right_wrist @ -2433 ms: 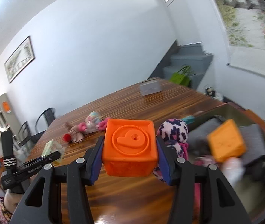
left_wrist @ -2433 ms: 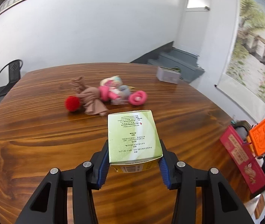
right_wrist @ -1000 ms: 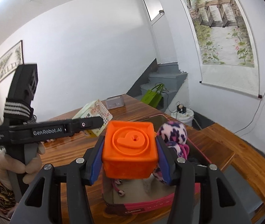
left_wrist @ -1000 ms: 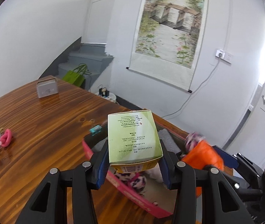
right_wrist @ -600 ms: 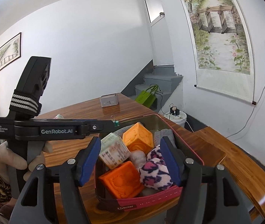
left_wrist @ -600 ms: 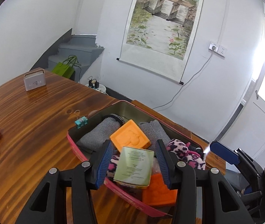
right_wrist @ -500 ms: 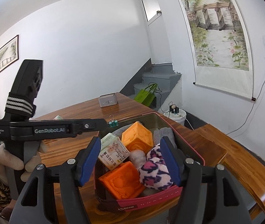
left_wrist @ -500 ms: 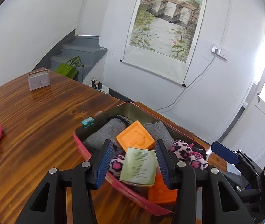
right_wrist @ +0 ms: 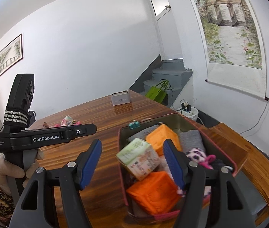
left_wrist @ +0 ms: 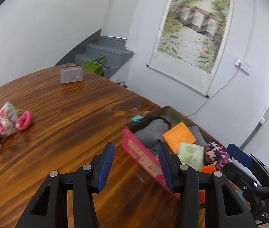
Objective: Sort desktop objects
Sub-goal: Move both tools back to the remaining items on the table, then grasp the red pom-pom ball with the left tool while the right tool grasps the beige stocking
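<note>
Your left wrist cam sits low behind the left gripper (left_wrist: pixel 136 163), angled down across the glossy brown wooden table (left_wrist: pixel 62 114), with the pink-sided storage box full of toys (left_wrist: pixel 140 155) close on its right. Your right wrist cam rides behind the right gripper (right_wrist: pixel 132 161), right over that box (right_wrist: pixel 121 163). Both views share the box, table, small grey tin (left_wrist: pixel 71 74) (right_wrist: pixel 120 98), grey stairs and landscape scroll painting.

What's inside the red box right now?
Inside the red box: two orange blocks, a green carton, a leopard-print plush and grey cloth. Whatever lies beneath them is covered.
</note>
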{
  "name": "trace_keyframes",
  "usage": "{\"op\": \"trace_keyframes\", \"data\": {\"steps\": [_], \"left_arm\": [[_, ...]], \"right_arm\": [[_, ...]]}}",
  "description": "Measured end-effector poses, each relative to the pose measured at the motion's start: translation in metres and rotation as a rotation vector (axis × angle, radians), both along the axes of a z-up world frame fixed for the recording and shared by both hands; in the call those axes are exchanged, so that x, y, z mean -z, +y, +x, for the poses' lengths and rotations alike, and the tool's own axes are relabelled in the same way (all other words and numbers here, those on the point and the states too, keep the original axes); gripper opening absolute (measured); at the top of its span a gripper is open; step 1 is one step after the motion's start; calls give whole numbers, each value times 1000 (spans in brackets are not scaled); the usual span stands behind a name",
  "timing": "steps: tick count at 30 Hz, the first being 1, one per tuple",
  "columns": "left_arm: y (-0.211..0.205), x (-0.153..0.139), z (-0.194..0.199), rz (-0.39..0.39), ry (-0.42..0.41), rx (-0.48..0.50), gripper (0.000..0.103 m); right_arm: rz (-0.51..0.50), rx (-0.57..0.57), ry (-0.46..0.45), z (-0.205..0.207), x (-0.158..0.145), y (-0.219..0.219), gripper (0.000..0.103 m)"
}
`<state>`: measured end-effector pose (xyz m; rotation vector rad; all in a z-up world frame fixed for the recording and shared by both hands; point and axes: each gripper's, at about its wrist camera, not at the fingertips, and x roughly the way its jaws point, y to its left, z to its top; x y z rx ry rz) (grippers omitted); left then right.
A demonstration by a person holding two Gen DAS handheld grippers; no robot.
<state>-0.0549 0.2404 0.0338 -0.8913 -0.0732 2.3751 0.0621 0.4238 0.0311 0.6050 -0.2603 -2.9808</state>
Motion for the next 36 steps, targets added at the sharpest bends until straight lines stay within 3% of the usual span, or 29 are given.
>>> {"op": "trace_keyframes", "data": {"steps": [8,20,26,36], "left_arm": [[-91,13,-14,-15,-25,-179,48],[-259,44,-60,-66,-87,-536,48],[-301,65,-97,-110,-116,-600,48],[-304,93,-146,-135,-167,-561,48]], "right_arm": [[-36,-107,-52,-37,3,-53,73],[-88,-247,-169,-102,22,-134,76],[-64,-280,-186,-130,30,-165,76],[-76,-289,-245,-162,52,-174,76]]}}
